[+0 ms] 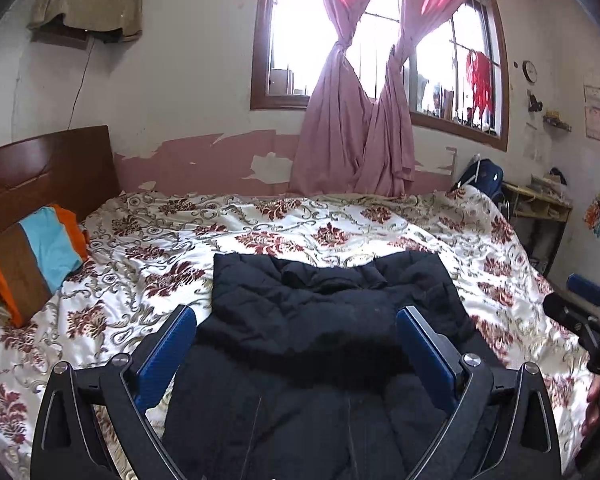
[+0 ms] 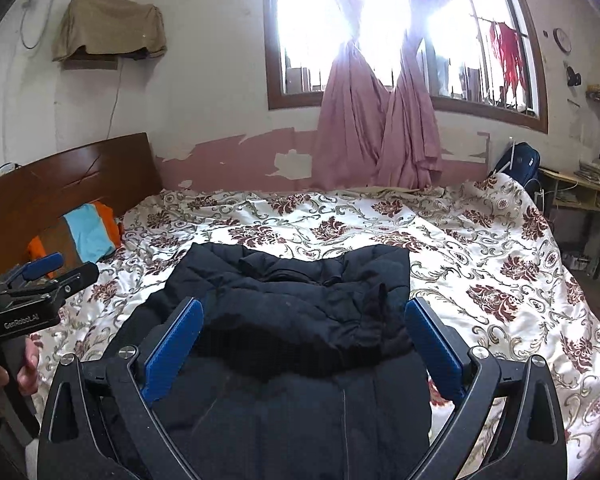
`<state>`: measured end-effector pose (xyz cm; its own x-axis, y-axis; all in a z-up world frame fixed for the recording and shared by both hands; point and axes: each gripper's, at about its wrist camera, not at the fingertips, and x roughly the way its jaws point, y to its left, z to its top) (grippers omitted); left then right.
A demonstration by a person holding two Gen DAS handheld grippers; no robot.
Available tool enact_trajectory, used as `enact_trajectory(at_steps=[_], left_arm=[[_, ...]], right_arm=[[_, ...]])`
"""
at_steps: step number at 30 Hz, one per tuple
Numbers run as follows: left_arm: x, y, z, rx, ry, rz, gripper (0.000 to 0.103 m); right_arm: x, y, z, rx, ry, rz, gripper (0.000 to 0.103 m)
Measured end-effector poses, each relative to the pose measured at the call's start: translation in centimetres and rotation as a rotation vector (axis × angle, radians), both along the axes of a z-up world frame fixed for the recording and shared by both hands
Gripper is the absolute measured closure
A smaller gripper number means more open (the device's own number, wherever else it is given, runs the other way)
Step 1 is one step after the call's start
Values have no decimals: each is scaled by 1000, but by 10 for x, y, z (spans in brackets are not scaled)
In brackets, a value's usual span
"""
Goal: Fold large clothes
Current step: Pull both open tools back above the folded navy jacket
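A black padded jacket lies on the flowered bedspread, its lower part folded up over the body, the collar end pointing at the window. The same jacket fills the near middle of the right wrist view. My left gripper hovers open above its near fold, blue pads wide apart, nothing between them. My right gripper is likewise open over the jacket, a little further right. Each gripper shows at the edge of the other's view: the right one, the left one in a hand.
The flowered bedspread covers a wide bed. A striped orange, blue and brown pillow leans on the wooden headboard at the left. Pink curtains hang at the far window. A desk and a blue bag stand at the right.
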<state>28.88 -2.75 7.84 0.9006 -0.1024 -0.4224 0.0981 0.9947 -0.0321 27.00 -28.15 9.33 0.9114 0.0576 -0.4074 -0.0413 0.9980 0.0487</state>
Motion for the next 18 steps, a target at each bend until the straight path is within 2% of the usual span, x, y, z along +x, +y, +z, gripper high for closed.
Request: enact_trajectory(at_steps=[12, 18], left_arm=[[-55, 5, -11, 16, -12, -17, 2], [-76, 12, -15, 1, -20, -6, 2]], right_arm=[[-54, 2, -14, 13, -13, 4, 4], [-76, 8, -21, -22, -31, 14, 4]])
